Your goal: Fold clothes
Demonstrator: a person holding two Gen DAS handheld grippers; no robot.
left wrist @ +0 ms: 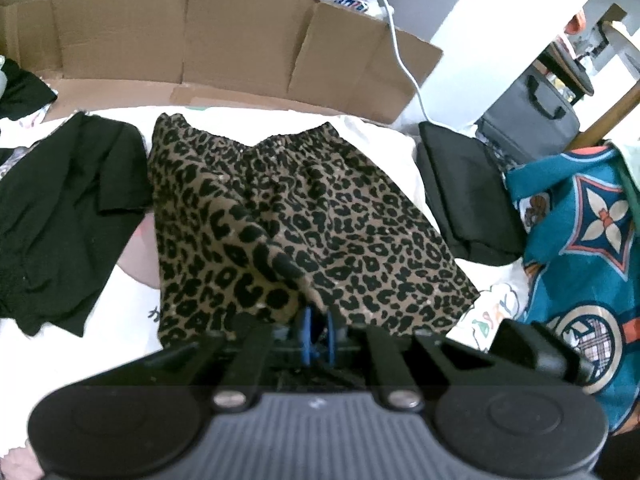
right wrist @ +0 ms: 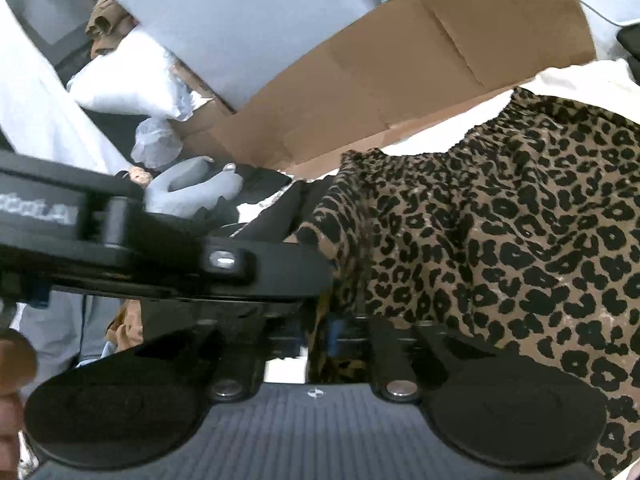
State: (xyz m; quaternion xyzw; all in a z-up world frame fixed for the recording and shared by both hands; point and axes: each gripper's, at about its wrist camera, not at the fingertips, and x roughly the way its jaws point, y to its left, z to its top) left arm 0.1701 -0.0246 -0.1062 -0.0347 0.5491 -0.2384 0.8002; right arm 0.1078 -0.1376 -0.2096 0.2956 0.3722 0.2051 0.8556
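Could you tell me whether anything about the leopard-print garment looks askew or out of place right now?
Yes: the leopard-print garment lies unevenly, with a raised ridge running up from the left gripper, which pinches its near hem. Its gathered waistband curves rather than lying straight.

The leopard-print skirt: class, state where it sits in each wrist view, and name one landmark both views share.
Left wrist: leopard-print skirt fills the centre, its near hem pinched in the left gripper.
Right wrist: it fills the right half, an edge pinched in the right gripper.
Shared landmark: cardboard box wall behind it.
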